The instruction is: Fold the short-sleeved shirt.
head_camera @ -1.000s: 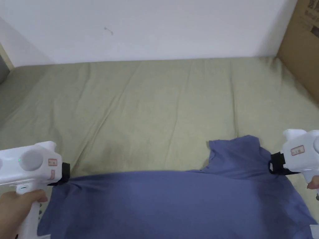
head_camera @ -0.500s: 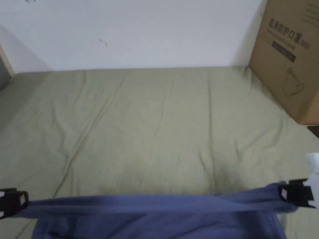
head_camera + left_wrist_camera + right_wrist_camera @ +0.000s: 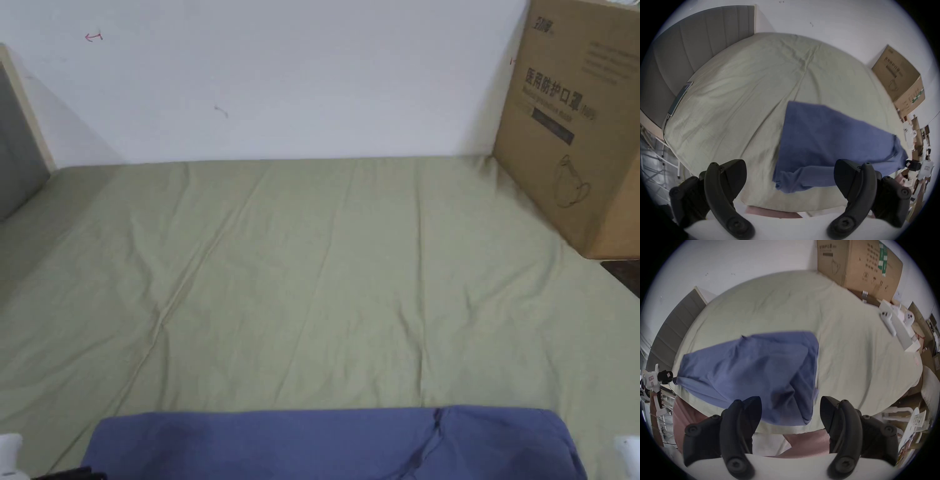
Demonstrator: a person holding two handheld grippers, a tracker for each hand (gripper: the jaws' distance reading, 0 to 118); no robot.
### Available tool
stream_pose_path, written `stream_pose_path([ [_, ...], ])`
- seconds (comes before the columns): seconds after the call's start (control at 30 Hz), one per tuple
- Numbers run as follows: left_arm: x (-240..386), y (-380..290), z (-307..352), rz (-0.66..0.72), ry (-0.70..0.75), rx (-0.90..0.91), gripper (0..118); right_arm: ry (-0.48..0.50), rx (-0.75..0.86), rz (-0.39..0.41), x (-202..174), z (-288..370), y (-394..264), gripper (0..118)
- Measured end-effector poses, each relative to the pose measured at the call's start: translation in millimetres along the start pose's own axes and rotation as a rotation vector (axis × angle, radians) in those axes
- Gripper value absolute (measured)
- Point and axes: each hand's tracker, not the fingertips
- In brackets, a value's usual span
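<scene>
- The short-sleeved shirt (image 3: 325, 444) lies flat along the near edge of the bed (image 3: 312, 250). It makes a wide blue band with a doubled far edge, so one lengthwise fold looks done.
- The left gripper (image 3: 788, 164) hangs off the shirt's left end. Its jaws stand wide apart with no cloth between them.
- The right gripper (image 3: 791, 400) is likewise wide open and empty at the right end, probably ready for a fresh grasp.
- The cardboard box (image 3: 575, 125) at the far right corner is well apart.

The big brown cardboard box (image 3: 578, 125) at the bed's far right corner carries dark printed lines, too blurred to make out.
</scene>
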Motion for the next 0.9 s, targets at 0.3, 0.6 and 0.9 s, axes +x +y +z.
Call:
stream_pose_path([
  [0.3, 6, -10, 18, 0.134, -0.170, 0.066, 2, 0.139, 0.259, 0.072, -88, 28, 32, 0],
  [0.6, -54, -33, -1, 0.402, -0.276, -0.034, 117, 0.289, 0.094, 0.106, -131, -23, 25, 0],
  [0.9, -72, -28, -38, 0.601, -0.429, 0.001, 109, 0.362, 0.036, 0.041, -135, -31, 23, 0],
])
